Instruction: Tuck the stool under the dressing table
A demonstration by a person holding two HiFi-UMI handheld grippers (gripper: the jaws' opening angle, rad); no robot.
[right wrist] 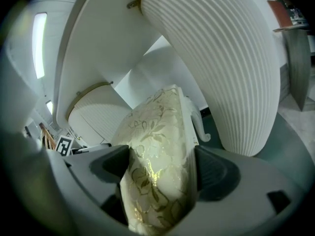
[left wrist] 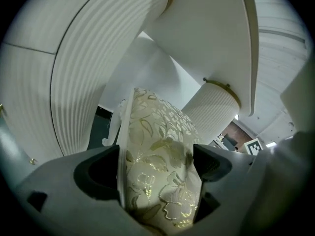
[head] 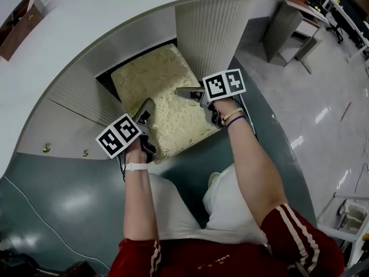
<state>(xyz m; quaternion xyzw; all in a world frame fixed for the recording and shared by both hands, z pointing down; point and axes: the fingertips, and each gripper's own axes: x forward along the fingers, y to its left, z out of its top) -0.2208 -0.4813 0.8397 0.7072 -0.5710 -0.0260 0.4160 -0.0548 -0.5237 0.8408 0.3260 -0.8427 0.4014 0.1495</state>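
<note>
The stool (head: 161,91) has a cream seat with a gold flower pattern. Its far half lies in the knee gap of the white dressing table (head: 115,16), between two ribbed pedestals. My left gripper (head: 147,111) clamps the seat's near left corner and my right gripper (head: 187,92) clamps its right edge. In the left gripper view the seat cushion (left wrist: 157,146) fills the gap of the left gripper (left wrist: 156,163), both pads against it. The right gripper view shows the same: the cushion (right wrist: 157,151) is wedged in the right gripper (right wrist: 160,166). A white curled stool leg (right wrist: 202,127) shows beyond.
The right ribbed pedestal (head: 210,22) and the left one (head: 75,85) flank the gap closely. A drawer front with gold knobs (head: 46,148) is at the left. The table stands on a grey-green rounded platform (head: 69,201). A brown box (head: 20,22) rests on the tabletop; desks (head: 300,27) stand at the far right.
</note>
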